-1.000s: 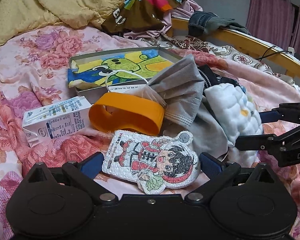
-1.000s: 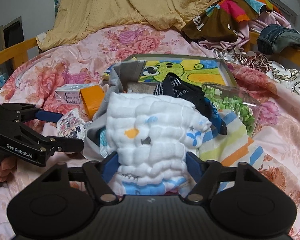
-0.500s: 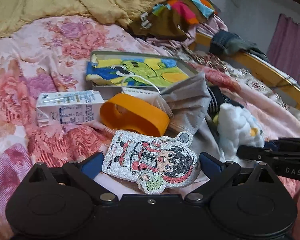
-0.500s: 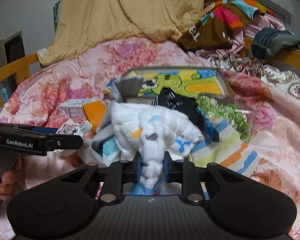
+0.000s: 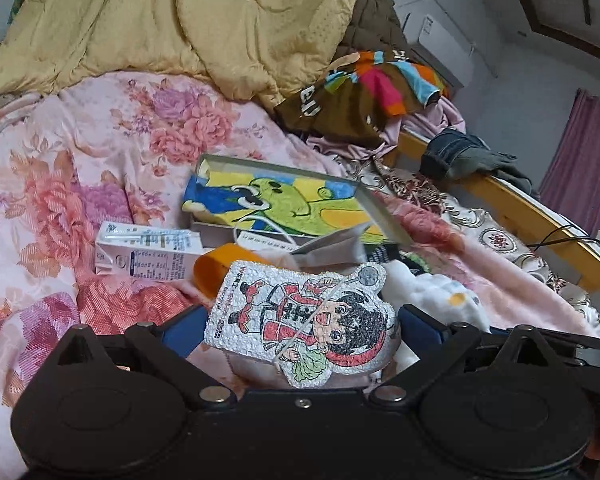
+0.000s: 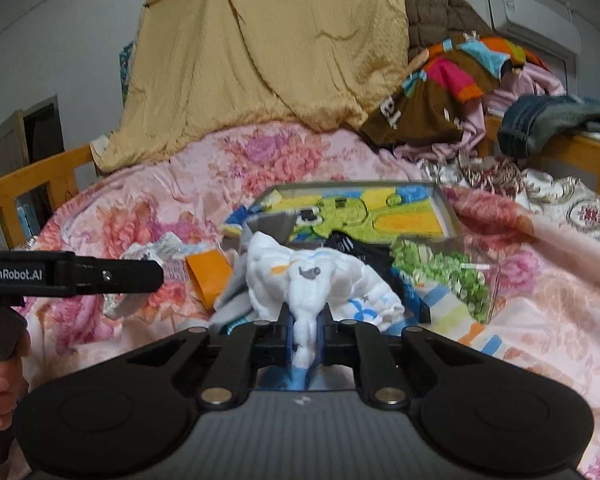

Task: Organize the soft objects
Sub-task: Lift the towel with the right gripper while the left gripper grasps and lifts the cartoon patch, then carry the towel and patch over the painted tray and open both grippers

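A flat foam pad printed with a cartoon figure (image 5: 308, 312) hangs above the flowered bedspread (image 5: 60, 200). My left gripper (image 5: 300, 322) is shut on it, one blue pad at each end. A white quilted cloth (image 6: 312, 280) with small prints is bunched up and pulled off the pile of soft things. My right gripper (image 6: 305, 332) is shut on its lower fold. In the right wrist view, the left gripper's fingers (image 6: 112, 276) reach in from the left, edge-on, with the foam pad (image 6: 152, 252) between them. The white cloth (image 5: 440, 292) also shows to the right of the pad.
A shallow box with a green cartoon picture (image 5: 284, 204) lies behind the pile. Near it are a milk carton (image 5: 148, 256), an orange band (image 5: 212, 276), a clear tub of green bits (image 6: 440, 276) and a striped cloth (image 6: 452, 316). A yellow quilt (image 5: 180, 20), heaped clothes and a wooden bed rail (image 5: 540, 220) border the bed.
The right gripper's jaws closed from wide apart onto the white cloth and raised it. The left gripper rose and rolled with the cartoon pad still in it.
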`<state>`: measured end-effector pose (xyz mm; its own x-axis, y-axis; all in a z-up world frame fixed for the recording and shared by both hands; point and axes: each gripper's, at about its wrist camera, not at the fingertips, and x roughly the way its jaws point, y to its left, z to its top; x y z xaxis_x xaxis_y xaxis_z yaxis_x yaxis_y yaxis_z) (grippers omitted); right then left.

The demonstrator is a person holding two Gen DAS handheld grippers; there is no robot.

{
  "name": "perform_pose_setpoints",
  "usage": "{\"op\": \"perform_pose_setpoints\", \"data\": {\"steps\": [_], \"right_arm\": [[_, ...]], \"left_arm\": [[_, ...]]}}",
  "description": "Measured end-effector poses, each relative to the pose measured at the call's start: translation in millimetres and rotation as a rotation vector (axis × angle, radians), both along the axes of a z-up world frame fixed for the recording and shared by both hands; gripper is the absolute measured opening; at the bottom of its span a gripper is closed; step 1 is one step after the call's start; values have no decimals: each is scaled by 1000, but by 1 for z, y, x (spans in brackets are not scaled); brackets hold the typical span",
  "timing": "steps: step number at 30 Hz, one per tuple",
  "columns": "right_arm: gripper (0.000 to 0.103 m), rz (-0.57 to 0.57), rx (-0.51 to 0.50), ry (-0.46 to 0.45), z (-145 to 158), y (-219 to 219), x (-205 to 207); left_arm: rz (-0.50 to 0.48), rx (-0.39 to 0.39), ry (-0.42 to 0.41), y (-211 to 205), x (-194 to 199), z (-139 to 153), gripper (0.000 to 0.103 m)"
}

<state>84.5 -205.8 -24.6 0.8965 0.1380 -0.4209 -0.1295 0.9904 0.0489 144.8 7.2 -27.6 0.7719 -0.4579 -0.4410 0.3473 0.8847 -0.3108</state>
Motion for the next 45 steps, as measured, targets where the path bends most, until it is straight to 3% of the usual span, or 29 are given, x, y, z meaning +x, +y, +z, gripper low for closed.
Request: {"op": "perform_pose_setpoints", "data": {"steps": [10, 18, 34, 40, 45], "right_arm": [[12, -27, -1, -135, 21, -5, -17], [12, -86, 73, -191, 42, -27, 0], [12, -130, 125, -261, 61, -59, 150], [12, -101, 109, -243, 55, -73, 193], [12, -74, 175, -132, 33, -88, 222]], "left_arm": [[-1, 13, -52, -12, -12, 21, 100], [-1, 37, -105, -26, 5, 46, 100], [103, 21, -109, -51, 124, 71, 100], [122, 23, -80, -68, 180, 65, 100], [138, -6, -38, -83, 226, 50, 100]]}}
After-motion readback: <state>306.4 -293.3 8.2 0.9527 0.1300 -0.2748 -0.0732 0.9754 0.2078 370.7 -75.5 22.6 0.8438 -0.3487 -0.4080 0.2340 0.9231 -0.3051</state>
